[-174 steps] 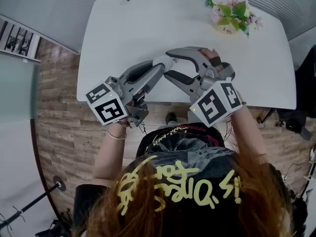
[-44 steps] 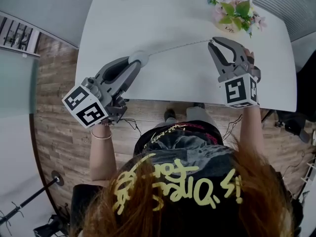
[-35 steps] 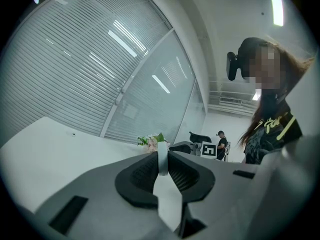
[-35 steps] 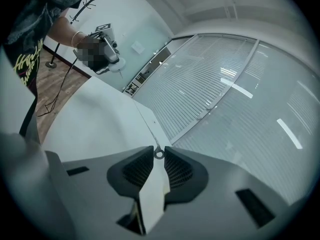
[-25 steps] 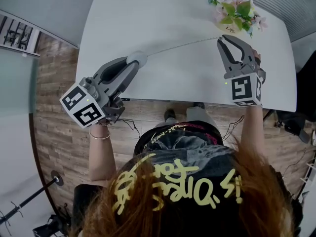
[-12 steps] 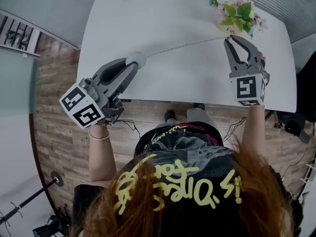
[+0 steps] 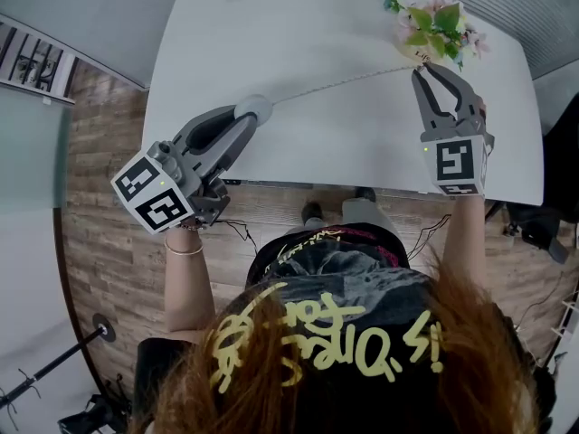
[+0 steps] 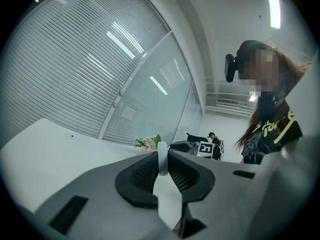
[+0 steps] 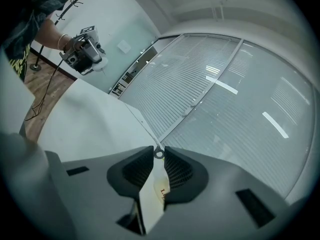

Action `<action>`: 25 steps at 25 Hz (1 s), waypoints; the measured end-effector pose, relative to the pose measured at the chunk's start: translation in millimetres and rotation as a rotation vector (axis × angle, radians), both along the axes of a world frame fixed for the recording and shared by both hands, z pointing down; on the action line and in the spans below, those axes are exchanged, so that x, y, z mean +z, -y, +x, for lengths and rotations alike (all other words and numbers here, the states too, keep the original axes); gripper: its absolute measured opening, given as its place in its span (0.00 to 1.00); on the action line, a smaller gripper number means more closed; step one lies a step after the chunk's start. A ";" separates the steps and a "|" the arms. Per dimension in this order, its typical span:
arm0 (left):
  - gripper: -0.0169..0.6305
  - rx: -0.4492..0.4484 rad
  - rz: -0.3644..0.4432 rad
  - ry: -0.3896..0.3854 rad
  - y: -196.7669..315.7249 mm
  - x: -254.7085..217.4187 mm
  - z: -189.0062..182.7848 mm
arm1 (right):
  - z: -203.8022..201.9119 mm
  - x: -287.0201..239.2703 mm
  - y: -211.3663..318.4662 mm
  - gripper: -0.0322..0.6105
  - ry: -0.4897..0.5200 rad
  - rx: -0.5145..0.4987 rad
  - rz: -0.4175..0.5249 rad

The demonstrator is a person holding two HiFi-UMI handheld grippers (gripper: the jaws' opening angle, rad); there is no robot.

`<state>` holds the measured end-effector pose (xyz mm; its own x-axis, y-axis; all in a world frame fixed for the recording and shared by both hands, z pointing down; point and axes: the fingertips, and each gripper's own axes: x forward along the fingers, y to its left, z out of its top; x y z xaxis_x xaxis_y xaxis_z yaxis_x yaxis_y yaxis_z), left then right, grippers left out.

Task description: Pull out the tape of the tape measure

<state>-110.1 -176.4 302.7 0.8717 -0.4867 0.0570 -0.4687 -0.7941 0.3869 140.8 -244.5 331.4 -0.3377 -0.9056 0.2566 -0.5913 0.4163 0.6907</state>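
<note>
Tape [image 7: 335,83] spans from case [image 7: 254,108] clamped in left tongs [image 7: 257,114] to right tongs [image 7: 422,67] pinching its end; flowers [image 7: 432,21] fill pot [image 7: 410,51].

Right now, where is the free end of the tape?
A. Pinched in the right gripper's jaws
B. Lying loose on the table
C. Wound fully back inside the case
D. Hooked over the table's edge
A: the right gripper is shut on the tape at its end ring, and the tape runs from there to the tape measure clamped in the left gripper.
</note>
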 end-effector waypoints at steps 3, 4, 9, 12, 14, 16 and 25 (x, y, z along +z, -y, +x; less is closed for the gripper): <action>0.11 0.005 0.003 -0.002 -1.9 -1.7 2.9 | -6.7 -4.3 -1.9 0.16 0.015 -0.023 0.012; 0.11 0.007 0.005 -0.002 -2.6 -2.6 3.4 | -8.9 -5.3 -2.7 0.16 0.019 -0.031 0.013; 0.11 0.010 0.008 -0.003 -4.5 -3.0 9.1 | -9.6 -6.6 -5.1 0.16 0.033 -0.046 0.018; 0.11 0.013 0.006 -0.003 -5.0 -0.3 14.9 | -7.4 -5.4 -4.8 0.16 0.039 -0.050 0.020; 0.11 0.016 0.004 -0.004 -5.7 0.0 17.1 | -8.2 -6.0 -5.5 0.16 0.043 -0.054 0.021; 0.11 0.020 0.006 -0.003 -5.9 -0.6 18.1 | -10.1 -6.8 -6.0 0.16 0.050 -0.058 0.022; 0.11 0.018 0.012 -0.011 -5.7 -0.7 20.8 | -21.4 -13.0 -7.6 0.16 0.071 -0.087 0.031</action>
<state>-89.3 -170.7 302.0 0.8809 -0.4715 0.0412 -0.4499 -0.8070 0.3825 119.5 -236.9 318.4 -0.4317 -0.8791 0.2020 -0.6014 0.4474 0.6619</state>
